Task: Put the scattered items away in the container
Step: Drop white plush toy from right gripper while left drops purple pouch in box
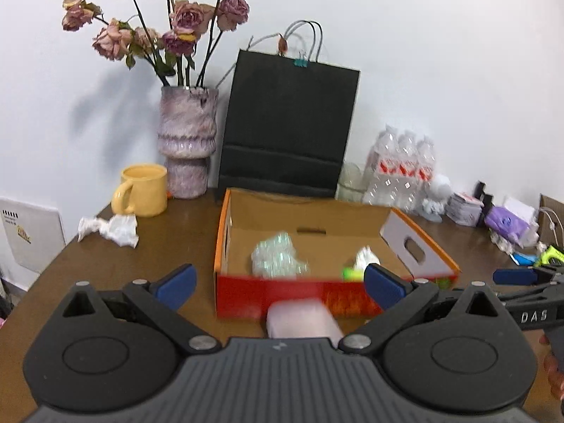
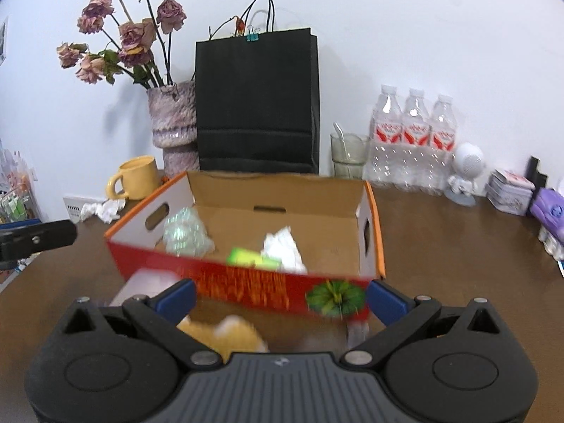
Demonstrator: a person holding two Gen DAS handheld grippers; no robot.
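1. Left wrist view: the left tongs [image 1: 280,283] are spread wide, with nothing between the blue pads [image 1: 176,285].
2. The cardboard box [image 1: 328,232], red-fronted with orange rims, sits on the brown bench [image 1: 151,268] at 12 o'clock from the tongs, open at the top.
3. Inside the box lie a crumpled clear wrap [image 1: 278,255] toward the left and a white crumpled paper [image 1: 366,257] toward the right, with a small green thing [image 1: 352,274] just beside the paper.
4. A blurred pale pink item [image 1: 301,319] lies on the bench just outside the box's front wall, between the tongs' arms.
5. A white paper wad [image 1: 109,229] lies on the bench at 10 o'clock, near a yellow mug [image 1: 142,190]. A vase of dried roses [image 1: 187,148] and a black paper bag [image 1: 287,127] stand behind.
6. At 3 o'clock the right tongs [image 1: 521,276] reach in from the edge; from here I cannot tell how wide they stand.
7. Right wrist view: the right tongs [image 2: 282,299] are spread apart and empty.
8. The box [image 2: 282,194] is at 12 o'clock. A blurred tan and white soft item [image 2: 225,335] lies on the bench before the box, between the arms.
9. Three water bottles [image 2: 412,137] stand at 1 o'clock against the wall.
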